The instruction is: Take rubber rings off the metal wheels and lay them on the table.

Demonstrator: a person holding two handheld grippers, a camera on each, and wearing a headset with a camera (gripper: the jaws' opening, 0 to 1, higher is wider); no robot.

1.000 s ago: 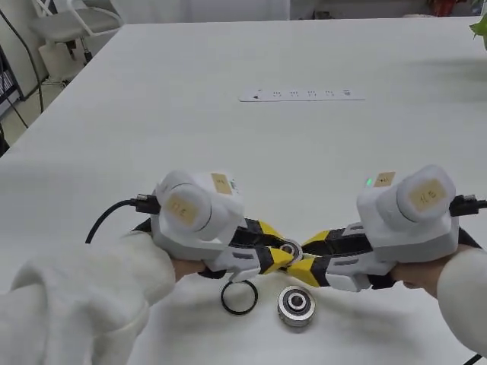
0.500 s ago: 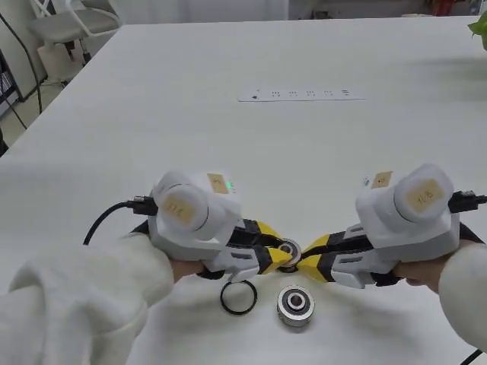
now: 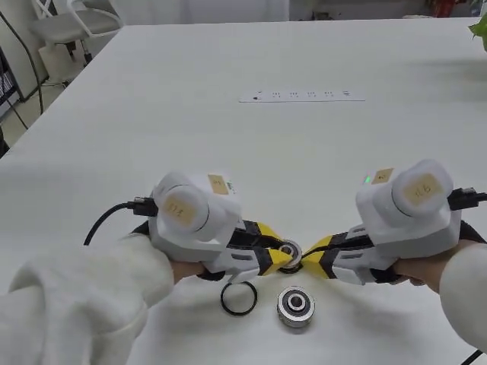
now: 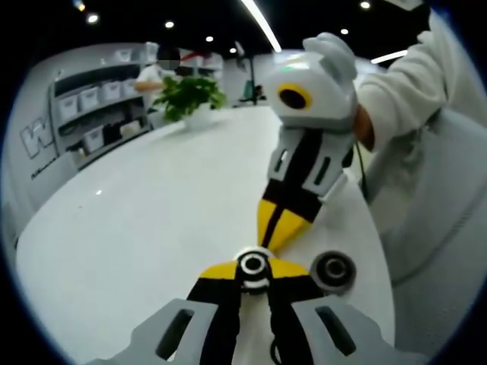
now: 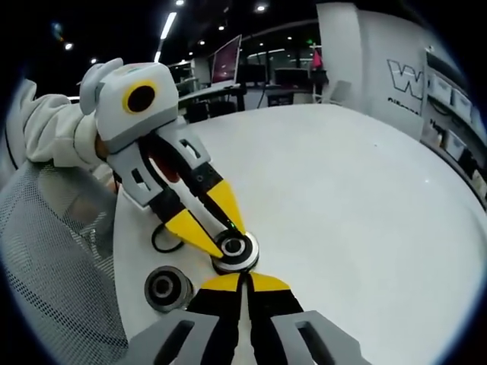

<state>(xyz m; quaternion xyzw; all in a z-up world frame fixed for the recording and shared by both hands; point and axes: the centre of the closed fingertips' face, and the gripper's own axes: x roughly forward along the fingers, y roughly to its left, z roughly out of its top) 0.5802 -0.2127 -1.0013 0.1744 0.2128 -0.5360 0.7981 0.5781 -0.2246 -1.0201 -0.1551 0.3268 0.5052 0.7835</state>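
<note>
A small metal wheel sat just above the white table, near the front edge, gripped between the yellow tips of the left gripper, which was clenched on it from the left. In the left gripper view the wheel lay flat between the two tips, its dark hub facing up. The right gripper came in from the right, and its tips met the wheel's rim. In the right gripper view its jaws were pressed together with only a thin line between them. Whether they pinched the rubber on the rim could not be told.

On the near side of the held wheel, a second wheel lay flat on the table, dark around its edge with a shiny middle. Just to its left lay a loose black rubber ring, apart from it and flat on the table.

Hands in white sleeves held both grippers, and a black cable ran from the back of the left one. Far across the table lay a white power strip. A white chair stood beyond the far left corner, and a few green leaves showed at the far right edge.
</note>
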